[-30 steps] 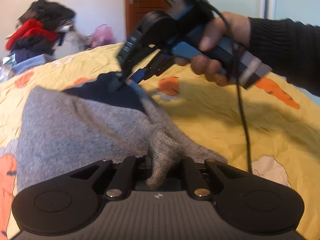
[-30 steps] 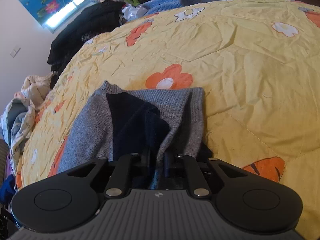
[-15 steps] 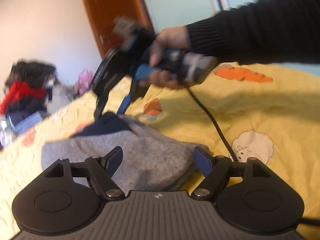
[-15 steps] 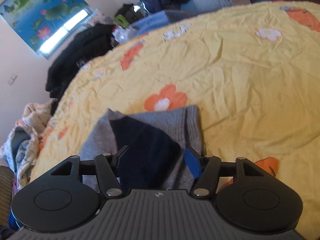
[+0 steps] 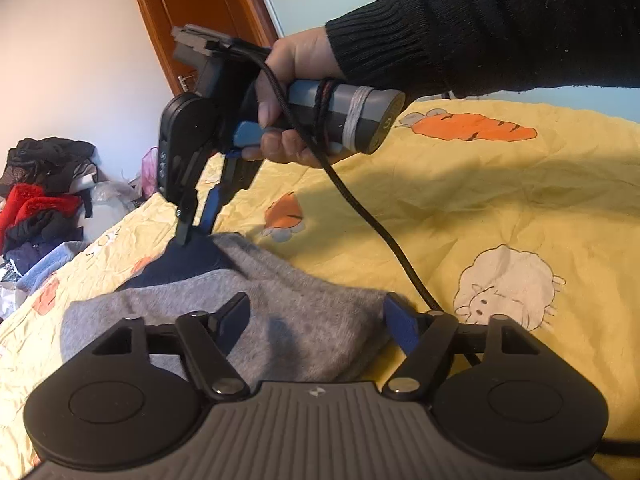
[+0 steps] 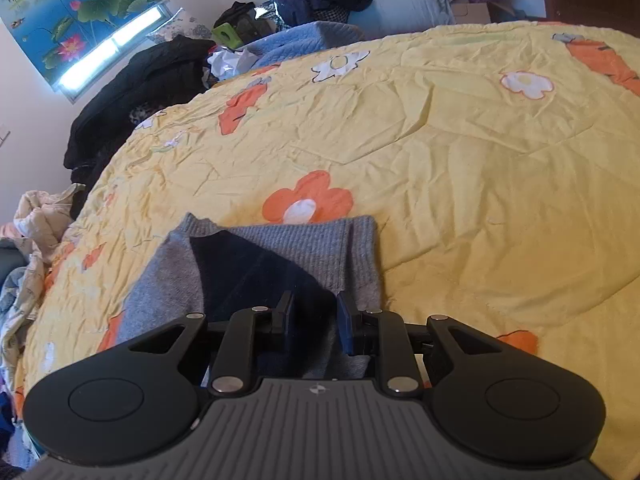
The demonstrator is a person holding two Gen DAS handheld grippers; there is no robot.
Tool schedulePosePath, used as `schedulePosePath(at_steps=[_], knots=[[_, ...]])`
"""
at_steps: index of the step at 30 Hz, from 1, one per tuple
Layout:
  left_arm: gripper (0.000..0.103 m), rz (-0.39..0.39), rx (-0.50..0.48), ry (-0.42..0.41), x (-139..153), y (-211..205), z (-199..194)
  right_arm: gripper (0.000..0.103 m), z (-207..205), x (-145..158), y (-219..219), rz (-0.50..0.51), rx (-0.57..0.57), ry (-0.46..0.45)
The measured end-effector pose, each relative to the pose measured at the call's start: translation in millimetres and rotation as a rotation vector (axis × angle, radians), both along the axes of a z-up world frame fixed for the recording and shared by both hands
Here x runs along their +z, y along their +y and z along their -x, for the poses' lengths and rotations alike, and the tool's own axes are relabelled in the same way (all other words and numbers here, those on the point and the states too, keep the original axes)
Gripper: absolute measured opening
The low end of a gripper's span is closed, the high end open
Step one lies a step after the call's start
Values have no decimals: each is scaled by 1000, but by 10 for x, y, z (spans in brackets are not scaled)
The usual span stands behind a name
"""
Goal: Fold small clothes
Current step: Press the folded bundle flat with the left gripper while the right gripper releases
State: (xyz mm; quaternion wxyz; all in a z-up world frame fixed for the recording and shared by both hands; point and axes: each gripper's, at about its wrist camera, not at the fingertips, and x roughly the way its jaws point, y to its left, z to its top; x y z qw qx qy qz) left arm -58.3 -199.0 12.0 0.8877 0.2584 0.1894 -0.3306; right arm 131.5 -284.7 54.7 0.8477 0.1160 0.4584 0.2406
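sweater (image 5: 296,312) grey-navy, folded flat on bed (image 5: 460,216), far from any visible edge | left gripper (image 5: 316,320) fingers apart, closing slightly, above grey end, nothing clamped | right gripper (image 6: 314,316) fingers closing, gap narrow, tips at navy end, nearer | grip: cannot tell

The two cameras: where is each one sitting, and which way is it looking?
Left wrist: on the left gripper, looking across the bed at the sweater; shows its open fingers, plus the right gripper, hand and sleeve.
Right wrist: on the right gripper, looking down over the sweater toward the window; shows only its fingers.
Shared: sweater, bed, clothes pile.
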Motion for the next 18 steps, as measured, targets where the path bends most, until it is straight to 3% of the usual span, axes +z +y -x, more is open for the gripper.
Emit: schedulePosePath(at_steps=[2, 5, 7, 8, 15, 18], knots=[[50, 5, -5, 26, -9, 1, -14, 31, 10, 4, 5, -9, 12, -4], [36, 11, -7, 62, -9, 0, -36, 28, 11, -5, 19, -18, 21, -5], [20, 15, -10, 66, -5, 1, -43, 16, 3, -16, 16, -28, 25, -8], [14, 23, -8, 74, 4, 10, -43, 16, 5, -13, 15, -29, 24, -18], [8, 116, 15, 185, 25, 15, -232, 12, -136, 265, 16, 37, 38, -108], [8, 106, 12, 189, -10, -29, -246, 12, -265, 116, -3, 77, 21, -62]])
